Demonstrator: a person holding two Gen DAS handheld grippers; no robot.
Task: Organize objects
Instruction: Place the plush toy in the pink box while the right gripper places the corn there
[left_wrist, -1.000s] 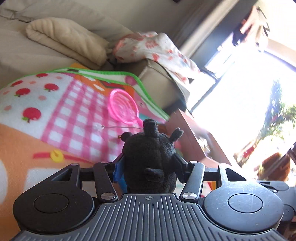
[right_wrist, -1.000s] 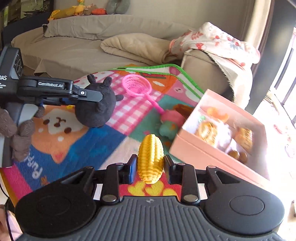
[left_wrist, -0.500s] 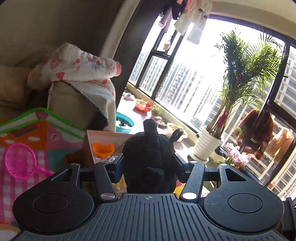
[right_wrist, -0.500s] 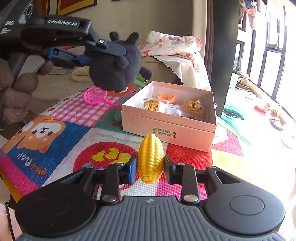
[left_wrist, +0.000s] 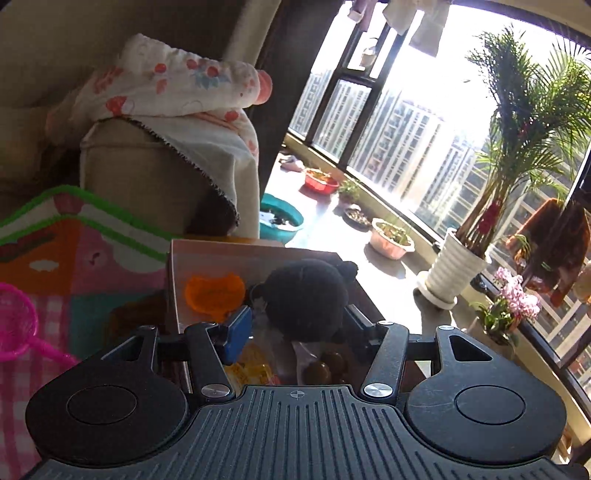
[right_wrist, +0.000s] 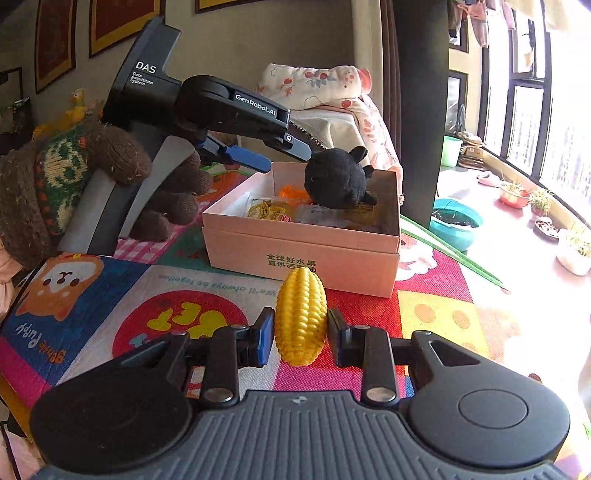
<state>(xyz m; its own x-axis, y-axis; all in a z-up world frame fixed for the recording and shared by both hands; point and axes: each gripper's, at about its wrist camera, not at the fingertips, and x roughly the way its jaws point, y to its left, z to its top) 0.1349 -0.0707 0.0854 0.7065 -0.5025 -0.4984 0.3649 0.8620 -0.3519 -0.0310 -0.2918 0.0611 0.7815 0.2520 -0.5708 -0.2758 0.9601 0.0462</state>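
Since a second ago the left gripper has swung from over the play mat to the pink cardboard box, and the round black plush toy with small ears, then clamped between its fingers, now sits free among the box's contents. Its jaws stand partly apart; in the left wrist view the blue-padded finger is clear of the plush, though whether the other finger touches it cannot be told. The right gripper is closed on a yellow plastic corn cob, held upright between its pads, hovering over the colourful patterned play mat just near of the box's front wall. Inside the box lie an orange flat toy, yellow packets and brown round pieces. Left of the box, a hand in a brown knitted glove grips the left tool's handle. A pink plastic net scoop lies on the mat at the far left. The step in hand looks like dropping off the plush; next, probably, the left gripper backs away so the corn can go forward over the front wall and be let go inside.
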